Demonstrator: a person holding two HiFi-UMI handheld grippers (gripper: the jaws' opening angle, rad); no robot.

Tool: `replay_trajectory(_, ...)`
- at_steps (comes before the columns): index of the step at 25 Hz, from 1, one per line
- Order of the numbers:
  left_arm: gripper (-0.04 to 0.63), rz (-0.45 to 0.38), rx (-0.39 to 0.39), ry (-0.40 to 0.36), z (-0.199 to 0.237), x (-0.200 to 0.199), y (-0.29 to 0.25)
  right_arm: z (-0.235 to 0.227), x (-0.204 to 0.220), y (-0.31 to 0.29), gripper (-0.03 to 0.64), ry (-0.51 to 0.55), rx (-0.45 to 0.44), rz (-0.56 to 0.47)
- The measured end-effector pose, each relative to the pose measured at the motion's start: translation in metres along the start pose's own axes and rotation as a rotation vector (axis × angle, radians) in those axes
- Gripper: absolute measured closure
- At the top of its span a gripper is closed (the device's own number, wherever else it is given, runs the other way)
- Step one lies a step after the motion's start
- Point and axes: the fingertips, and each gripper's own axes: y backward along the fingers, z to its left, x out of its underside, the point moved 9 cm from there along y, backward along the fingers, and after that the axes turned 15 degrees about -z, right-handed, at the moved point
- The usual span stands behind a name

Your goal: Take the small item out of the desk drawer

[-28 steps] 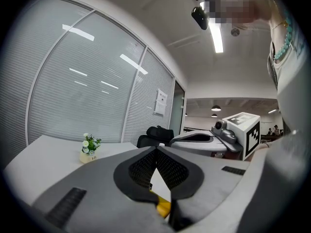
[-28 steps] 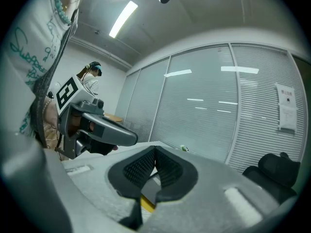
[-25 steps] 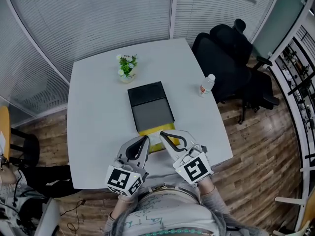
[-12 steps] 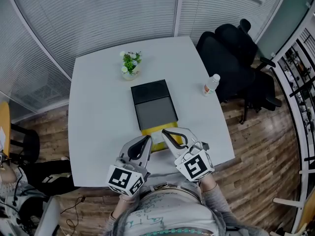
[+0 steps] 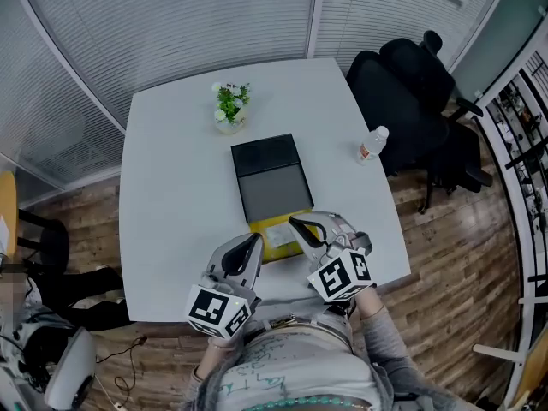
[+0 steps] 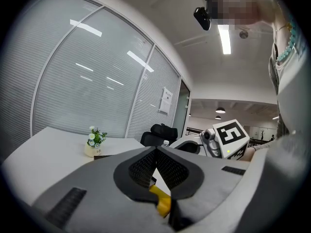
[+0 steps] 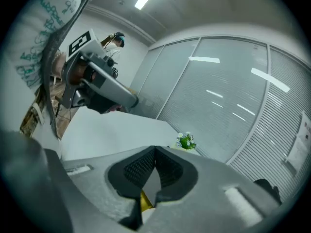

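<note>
A dark grey drawer unit (image 5: 272, 178) lies on the white table (image 5: 171, 187), its yellow drawer (image 5: 282, 228) pulled out toward me. A pale patch shows inside the drawer; I cannot make out what it is. My left gripper (image 5: 254, 241) hovers at the drawer's near left corner, its jaws shut and empty (image 6: 155, 151). My right gripper (image 5: 294, 223) hangs over the drawer's right side, tilted down, also shut with nothing in it (image 7: 154, 149). Yellow of the drawer shows below the jaws in both gripper views.
A small potted plant (image 5: 229, 107) stands behind the unit. A water bottle (image 5: 372, 145) sits near the table's right edge, with a black office chair (image 5: 411, 101) beyond it. The table's near edge is just under my hands.
My right gripper has sunk toward the drawer's right side and rolled. The left gripper has stayed where it was.
</note>
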Motion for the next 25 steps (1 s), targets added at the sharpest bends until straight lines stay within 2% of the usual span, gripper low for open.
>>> replay_trajectory(16, 0.597, -0.012, -0.029, 0.028, 0.01, -0.001, 0.011, 0.033, 0.057, -0.043, 0.614, 0.258, -0.256, 0.235)
replay_trajectory(19, 0.597, -0.009, -0.034, 0.033, 0.012, 0.001, 0.011, 0.038, 0.069, -0.05, 0.614, 0.276, -0.301, 0.266)
replay_trajectory(25, 0.597, -0.001, -0.041, 0.042, 0.015, 0.002, 0.016, 0.053, 0.089, -0.065, 0.614, 0.246, -0.386, 0.311)
